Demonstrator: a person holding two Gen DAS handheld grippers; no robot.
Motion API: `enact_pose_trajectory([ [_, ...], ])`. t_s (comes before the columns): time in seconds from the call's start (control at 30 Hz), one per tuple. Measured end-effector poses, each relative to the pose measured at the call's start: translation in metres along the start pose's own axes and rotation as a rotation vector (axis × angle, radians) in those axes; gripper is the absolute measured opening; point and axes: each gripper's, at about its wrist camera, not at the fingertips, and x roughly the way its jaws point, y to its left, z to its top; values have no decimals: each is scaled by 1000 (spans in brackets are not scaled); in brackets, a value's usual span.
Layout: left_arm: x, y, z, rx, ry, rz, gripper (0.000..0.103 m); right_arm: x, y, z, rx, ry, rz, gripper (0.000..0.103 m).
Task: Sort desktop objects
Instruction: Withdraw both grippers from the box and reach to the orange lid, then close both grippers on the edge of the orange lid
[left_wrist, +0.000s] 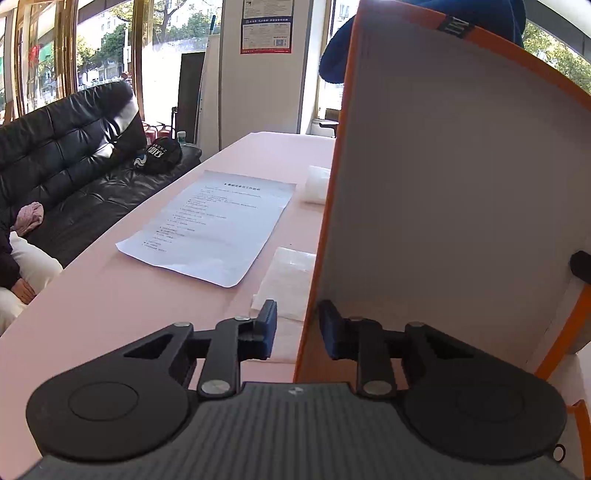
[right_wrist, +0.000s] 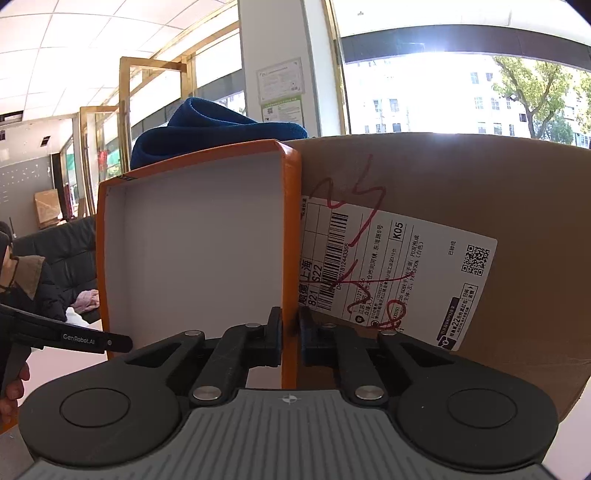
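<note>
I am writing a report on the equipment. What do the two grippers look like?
Both the left gripper and the right gripper are black plastic: two round discs, linkage arms with silver rivets, ribbed grey body with a small crosshair mark. The finger pads look dark blue.

Room setting. A black leather sofa (left_wrist: 70, 162) runs from 9 to 11 o'clock beside the pink table (left_wrist: 110, 306). Wood-framed windows (left_wrist: 48, 48) at 10 to 12 o'clock show trees and daylight. A white pillar (left_wrist: 266, 66) at 12 o'clock carries a poster (left_wrist: 267, 26). In the right wrist view, a tiled ceiling (right_wrist: 92, 37) fills 10 to 11 o'clock; a bright window (right_wrist: 461, 92) shows buildings at 1 o'clock.
</note>
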Motion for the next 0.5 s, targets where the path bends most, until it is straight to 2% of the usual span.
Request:
enact_pose_trajectory([
  [0.03, -1, -3, -1, 11, -1, -4, 7, -2, -1, 1, 4, -4, 4, 7],
  [0.17, -6, -14, -1, 52, -14, 24, 7, -15, 2, 4, -6, -29, 11, 7],
  [0.27, -20, -14, -1, 34, -44, -1, 7, -29, 4, 11, -28, -68, 15, 7],
  [0.5, -76, -13, 4, 22, -157, -44, 6, -72, 13, 23, -78, -160, 18, 7],
])
